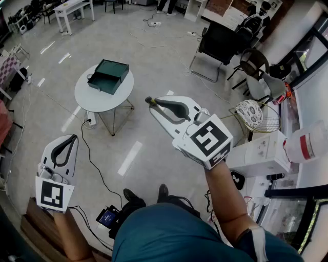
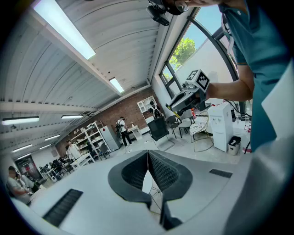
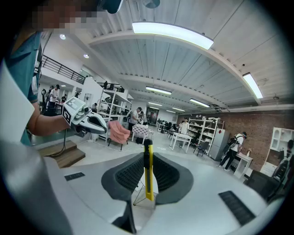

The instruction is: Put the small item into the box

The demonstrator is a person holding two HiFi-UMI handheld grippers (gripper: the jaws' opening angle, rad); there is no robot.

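A dark green open box rests on a round white table at upper left in the head view. My right gripper is raised in mid-air to the right of the table, shut on a slim yellow and black utility knife; the knife's tip pokes out past the jaws. My left gripper hangs low at left, well short of the table, shut with nothing between its jaws. In the left gripper view the right gripper appears at upper right.
A black cable runs across the floor from the table's base toward the person's feet. Black chairs and a wire chair stand at right, next to a white appliance. White desks stand at far left.
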